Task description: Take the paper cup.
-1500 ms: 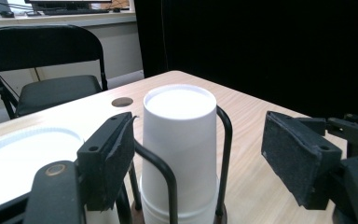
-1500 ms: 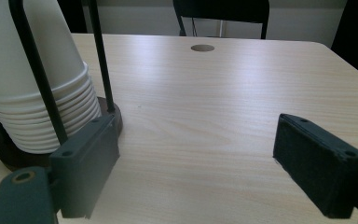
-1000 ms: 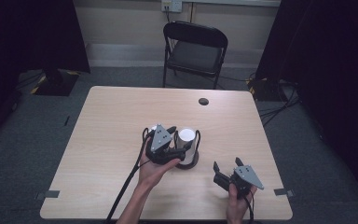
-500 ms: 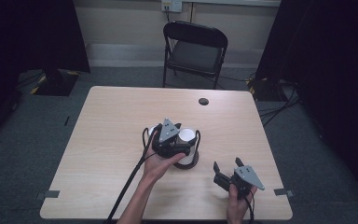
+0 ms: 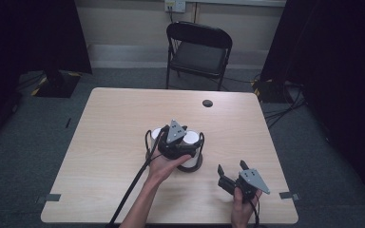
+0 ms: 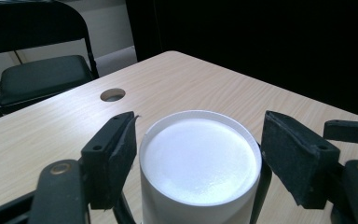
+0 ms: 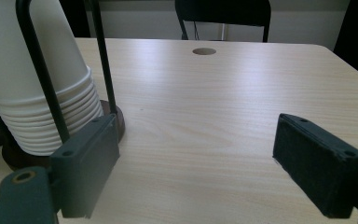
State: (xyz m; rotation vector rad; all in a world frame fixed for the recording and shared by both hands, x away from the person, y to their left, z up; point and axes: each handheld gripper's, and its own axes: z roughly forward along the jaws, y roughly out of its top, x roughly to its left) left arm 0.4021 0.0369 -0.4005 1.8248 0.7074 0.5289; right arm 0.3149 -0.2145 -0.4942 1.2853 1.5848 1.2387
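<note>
The cup stack [image 6: 199,163], a pile of white upside-down paper cups, stands in a black wire holder [image 5: 196,164] on a round dark base, a little right of the middle of the table [image 5: 104,128]. In the high view a second white stack [image 5: 156,134] peeks out just left of the left gripper [image 5: 173,142], which sits over the holder with its grey three-cornered plate on top and its cable trailing back toward the table's near edge.

The left gripper view looks down on the flat white bottom of the topmost cup. The cup stands squarely between the two black jaws. The left pad [image 6: 116,156] is just beside the cup's wall, at or almost at its rim; the right pad [image 6: 296,158] stands a little apart from it, with a dark gap showing. The jaws have just been closing around the cup, but they do not yet clamp it: the gripper is loose about the top cup, not grasping it.

The right gripper [image 5: 232,178] rests in the person's right hand near the table's near right corner, apart from the holder. Its jaws are spread wide with bare table between them. In the right gripper view the stack's ribbed rims [image 7: 46,123] and the holder's wire [image 7: 39,70] rise just beyond its left jaw. A cable hole [image 5: 207,103] lies in the table's far side, and a black folding chair [image 5: 197,52] stands behind it.
</note>
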